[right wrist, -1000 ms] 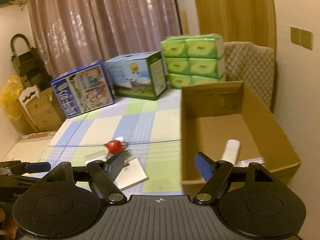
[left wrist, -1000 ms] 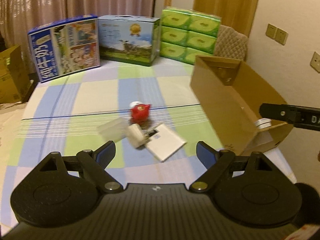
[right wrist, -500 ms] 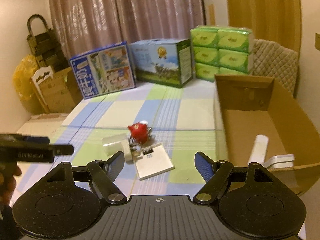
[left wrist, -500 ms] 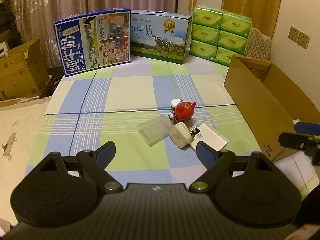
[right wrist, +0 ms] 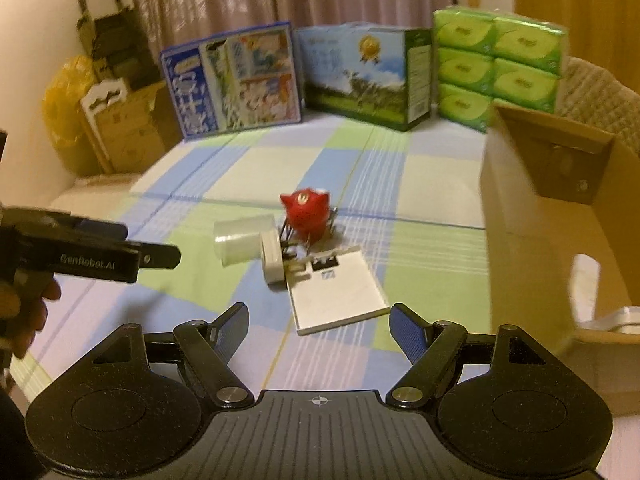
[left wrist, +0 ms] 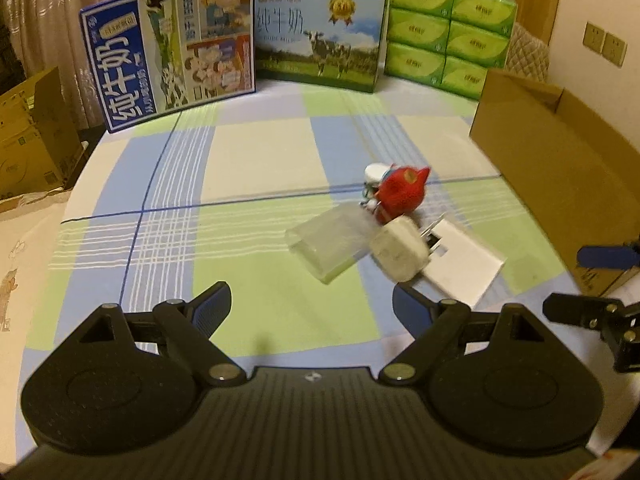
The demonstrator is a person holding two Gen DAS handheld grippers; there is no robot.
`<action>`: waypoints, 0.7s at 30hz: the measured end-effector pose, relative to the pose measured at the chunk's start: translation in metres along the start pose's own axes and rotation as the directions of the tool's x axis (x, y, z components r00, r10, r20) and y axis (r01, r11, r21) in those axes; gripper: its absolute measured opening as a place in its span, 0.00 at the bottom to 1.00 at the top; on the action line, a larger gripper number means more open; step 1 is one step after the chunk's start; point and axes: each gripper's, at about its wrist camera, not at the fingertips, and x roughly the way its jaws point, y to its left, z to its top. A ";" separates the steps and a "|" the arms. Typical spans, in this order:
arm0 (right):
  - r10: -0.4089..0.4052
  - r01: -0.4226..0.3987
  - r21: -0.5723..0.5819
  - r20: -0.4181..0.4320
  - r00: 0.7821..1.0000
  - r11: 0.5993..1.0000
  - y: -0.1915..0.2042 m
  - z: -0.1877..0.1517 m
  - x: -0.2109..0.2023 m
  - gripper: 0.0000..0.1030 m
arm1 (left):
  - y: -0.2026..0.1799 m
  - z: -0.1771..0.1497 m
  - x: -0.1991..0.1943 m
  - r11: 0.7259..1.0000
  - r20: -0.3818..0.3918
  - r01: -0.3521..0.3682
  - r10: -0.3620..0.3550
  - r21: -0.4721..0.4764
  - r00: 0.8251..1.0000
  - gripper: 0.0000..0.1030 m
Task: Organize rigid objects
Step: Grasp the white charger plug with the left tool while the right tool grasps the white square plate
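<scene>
Both tools, left (left wrist: 312, 300) and right (right wrist: 318, 322), hang spread and empty near a touching heap, where gripping the white plug (right wrist: 274, 262) could tip the red toy (right wrist: 308, 214).

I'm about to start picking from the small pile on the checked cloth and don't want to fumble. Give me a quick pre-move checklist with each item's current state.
1. Left gripper open and empty: ok.
2. Right gripper open and empty: ok.
3. Pile pieces free of each other: not ok; the white charger overlaps the flat white box and touches the clear plastic container, with the red toy close behind.
4. Cardboard box open with room inside: ok; a few white items lie at its near end.
5. Grippers clear of each other: ok.
6. Small item behind the toy identified: cannot tell.
</scene>
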 end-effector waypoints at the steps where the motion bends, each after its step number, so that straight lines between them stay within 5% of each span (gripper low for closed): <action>1: -0.003 0.003 -0.009 -0.002 1.000 1.000 0.000 -0.001 0.007 0.74 | 0.001 -0.001 0.004 1.000 0.000 0.000 0.000 0.005 1.000 0.83; 9: 0.005 -0.007 -0.037 -0.040 0.999 0.999 -0.011 -0.001 0.054 0.81 | 0.009 0.002 0.040 0.997 -0.015 0.077 -0.077 0.021 0.997 0.85; 21: 0.018 -0.023 -0.062 -0.086 0.996 0.998 -0.027 -0.003 0.107 0.91 | 0.001 0.012 0.055 0.976 -0.005 0.137 -0.138 0.171 0.990 0.86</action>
